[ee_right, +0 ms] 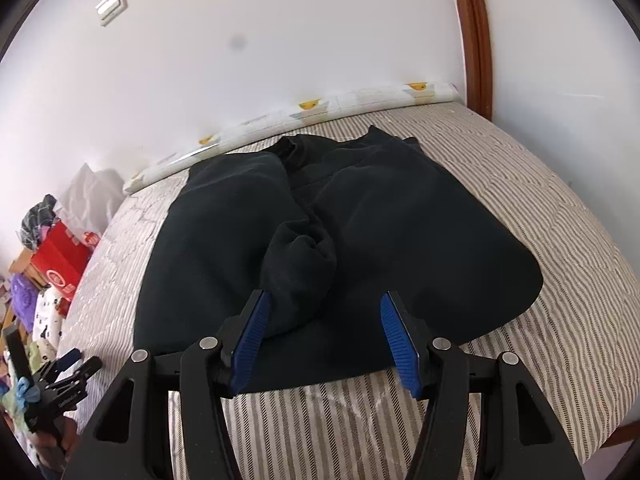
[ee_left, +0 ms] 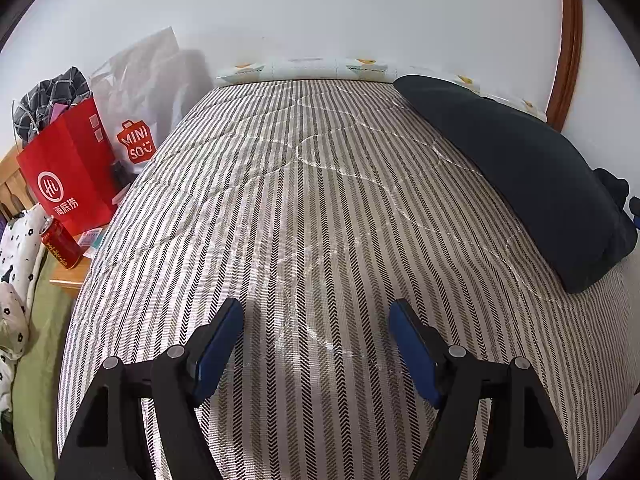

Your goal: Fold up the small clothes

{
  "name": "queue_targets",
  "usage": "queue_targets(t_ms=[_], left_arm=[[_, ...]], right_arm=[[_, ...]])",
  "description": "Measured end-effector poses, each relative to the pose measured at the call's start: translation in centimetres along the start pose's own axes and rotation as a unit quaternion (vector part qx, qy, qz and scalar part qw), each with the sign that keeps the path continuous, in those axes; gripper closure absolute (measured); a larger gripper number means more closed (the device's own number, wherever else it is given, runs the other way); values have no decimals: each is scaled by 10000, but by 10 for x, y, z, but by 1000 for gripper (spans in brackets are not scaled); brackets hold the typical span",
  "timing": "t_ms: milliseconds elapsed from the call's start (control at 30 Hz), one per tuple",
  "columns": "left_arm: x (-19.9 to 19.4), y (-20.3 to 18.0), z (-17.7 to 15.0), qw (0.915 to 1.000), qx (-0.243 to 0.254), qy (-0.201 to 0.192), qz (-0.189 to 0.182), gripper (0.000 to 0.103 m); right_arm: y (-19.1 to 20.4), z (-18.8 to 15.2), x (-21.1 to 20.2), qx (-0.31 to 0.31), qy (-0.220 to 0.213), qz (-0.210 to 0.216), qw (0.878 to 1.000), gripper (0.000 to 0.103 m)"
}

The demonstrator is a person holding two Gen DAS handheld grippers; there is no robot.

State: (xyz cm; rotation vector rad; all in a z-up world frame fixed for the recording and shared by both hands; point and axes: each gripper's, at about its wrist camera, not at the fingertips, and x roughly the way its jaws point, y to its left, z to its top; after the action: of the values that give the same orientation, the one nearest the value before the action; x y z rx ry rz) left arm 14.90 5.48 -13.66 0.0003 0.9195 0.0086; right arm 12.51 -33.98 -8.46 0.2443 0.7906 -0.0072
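Note:
A dark garment (ee_right: 360,216) lies on the striped bed cover (ee_right: 540,208), with both sides folded in to the middle and a bunched sleeve end (ee_right: 300,264) on top near me. My right gripper (ee_right: 325,300) is open and empty, just above the garment's near edge, with the bunched sleeve between its blue fingers. In the left wrist view the same garment (ee_left: 520,168) lies at the right side of the bed. My left gripper (ee_left: 318,308) is open and empty over bare striped cover (ee_left: 300,200), well left of the garment. The left gripper also shows in the right wrist view (ee_right: 80,360).
A red paper bag (ee_left: 72,176), a Miniso bag (ee_left: 136,144) and a red can (ee_left: 60,244) stand on a wooden bedside table at the left. A patterned pillow (ee_left: 304,68) lies along the far wall. A wooden door frame (ee_left: 568,40) stands at the right.

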Motion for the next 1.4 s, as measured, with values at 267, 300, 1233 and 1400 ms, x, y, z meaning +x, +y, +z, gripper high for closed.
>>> queue_targets(t_ms=[267,300,1233,1400], left_arm=[[-11,-21,-1,9982,270,-71,-531,29],[-14,-27,-1,9970,265,-73,-720,29],[5,-212,40,9771,1061,82,-1844,24],[2,-238,38,9727,1244,-11,-1959,24]], right_arm=[[-3,2,12,-52,-19,269,9996,41],[-4,4,17,-17,-4,370,9993,41],[-58,71,-10,-291,-1955,146,9802,91],[-115,64,-14,108,-1847,-154,9826,91]])
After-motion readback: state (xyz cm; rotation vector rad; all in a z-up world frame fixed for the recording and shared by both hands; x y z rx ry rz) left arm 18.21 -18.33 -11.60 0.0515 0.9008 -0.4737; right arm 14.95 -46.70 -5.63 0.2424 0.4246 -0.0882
